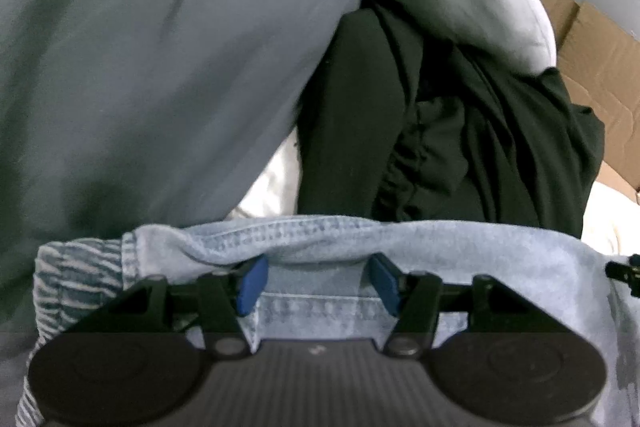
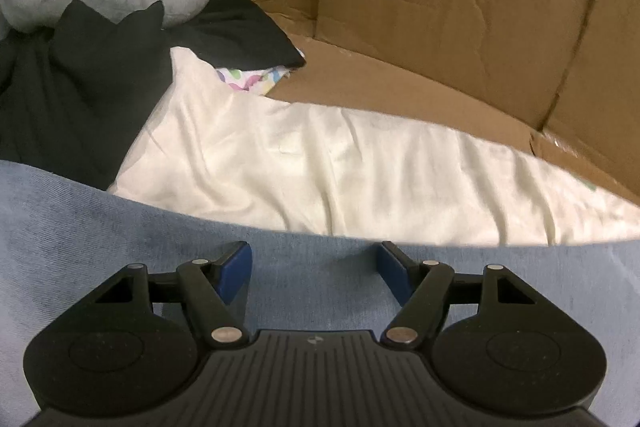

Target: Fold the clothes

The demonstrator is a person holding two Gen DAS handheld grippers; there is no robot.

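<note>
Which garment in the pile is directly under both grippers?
The light blue denim garment; the black garment and white cloth lie farther ahead.

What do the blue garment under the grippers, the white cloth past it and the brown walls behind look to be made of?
Blue garment: denim, faded, going by the twill grain and stitched hem. White cloth: soft, matte woven fabric, probably cotton, finely creased. Brown walls: cardboard, matte, with fold lines and dents.

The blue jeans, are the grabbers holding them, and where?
Neither is holding them. The left gripper straddles the stitched hem of the denim garment, and the right gripper sits over plain cloth; both have their jaws apart, not pinching.
</note>
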